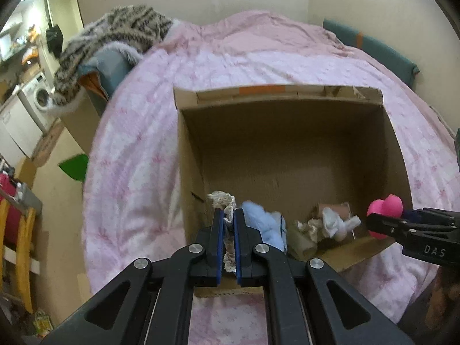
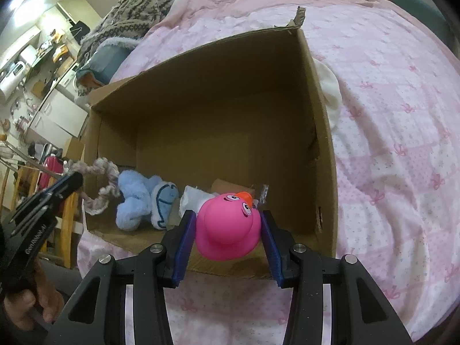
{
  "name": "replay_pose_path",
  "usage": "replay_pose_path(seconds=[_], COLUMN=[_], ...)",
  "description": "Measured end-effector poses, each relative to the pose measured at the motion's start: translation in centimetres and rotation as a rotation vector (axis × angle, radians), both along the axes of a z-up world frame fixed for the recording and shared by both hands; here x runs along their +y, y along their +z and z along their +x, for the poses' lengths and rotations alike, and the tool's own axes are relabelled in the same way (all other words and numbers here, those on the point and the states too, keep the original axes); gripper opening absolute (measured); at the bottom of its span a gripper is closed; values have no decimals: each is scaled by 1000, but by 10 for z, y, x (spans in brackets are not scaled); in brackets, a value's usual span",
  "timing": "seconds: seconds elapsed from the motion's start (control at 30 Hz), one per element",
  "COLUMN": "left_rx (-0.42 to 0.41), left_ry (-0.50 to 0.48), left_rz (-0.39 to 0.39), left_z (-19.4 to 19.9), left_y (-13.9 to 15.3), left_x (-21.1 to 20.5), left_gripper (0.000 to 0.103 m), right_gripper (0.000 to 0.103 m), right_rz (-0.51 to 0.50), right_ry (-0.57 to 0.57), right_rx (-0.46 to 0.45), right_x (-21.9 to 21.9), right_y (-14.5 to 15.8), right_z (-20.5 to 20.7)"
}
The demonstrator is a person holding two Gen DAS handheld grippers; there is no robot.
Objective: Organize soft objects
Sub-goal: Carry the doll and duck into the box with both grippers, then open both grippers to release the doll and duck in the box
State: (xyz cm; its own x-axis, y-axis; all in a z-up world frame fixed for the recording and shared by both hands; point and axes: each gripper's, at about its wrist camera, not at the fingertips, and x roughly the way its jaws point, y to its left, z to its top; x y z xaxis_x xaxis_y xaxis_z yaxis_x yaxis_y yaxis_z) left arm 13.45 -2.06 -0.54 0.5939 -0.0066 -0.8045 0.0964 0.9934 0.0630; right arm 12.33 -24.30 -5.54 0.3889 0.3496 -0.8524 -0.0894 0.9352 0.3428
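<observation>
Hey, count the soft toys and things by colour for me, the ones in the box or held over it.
Pink: 1, the duck in the right tool
Light blue: 1, plush
Cream: 1, rope toy in the left tool
White: 1, sock
Total: 4

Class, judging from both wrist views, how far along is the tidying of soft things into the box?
Done: a blue plush and white cloth lie in the box. In hand: the left gripper pinches a rope toy at the box; the right gripper holds a pink duck over its near edge. Left: releasing both inside.
</observation>
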Motion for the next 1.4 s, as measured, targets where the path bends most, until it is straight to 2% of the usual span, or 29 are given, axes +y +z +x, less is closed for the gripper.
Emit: replay_pose_path(seconds=[0.2,0.3,0.4,0.47,0.5,0.57,0.73,0.8,0.93,1.03,1.1,1.13,1.17,1.2,1.27,1.4], left_rx=[7,17,19,-5,-20,-58,-93,-105,-130,-163,-189,-200,-209,-216,-226,-236], left_ry=[-28,-34,-27,-14,-7,3,25,35,63,85,100,102,102,103,95,90], left_rz=[8,24,33,57,69,90,110,113,111,87,70,56,43,31,-8,-82], left_z=[-3,-4,-3,-4,-5,-7,-8,-10,-12,-16,-20,-23,-25,-28,-33,-46], left_y=[-4,-6,-7,-4,-3,2,7,10,17,27,34,38,42,45,53,69], left_x=[-4,-6,-8,-7,-8,-8,-6,-4,2,8,11,13,15,17,21,29], left_gripper=[7,12,30,49,56,63,64,64,64,65,77,90,95,95,96,102], right_gripper=[48,48,48,48,48,48,49,57,61,68,79,81,85,93,100,103], right_rz=[6,4,4,7,9,8,8,10,-1,-7,-15,-22,-29,-41,-50,-60], right_ry=[12,25,27,24,22,17,12,3,-16,-35,-37,-37,-42,-48,-59,-83], right_rx=[14,13,17,18,17,18,-7,-26,-86,-146,-194,-214,-237,-259,-285,-340], right_x=[4,7,7,6,6,4,3,2,-1,-4,-4,-4,-3,-3,-5,-9], right_y=[-5,-6,-7,-7,-7,-7,-1,3,16,30,40,45,49,54,62,80], right_z=[1,0,0,0,-1,-1,0,-1,-4,-9,-14,-16,-20,-24,-28,-41])
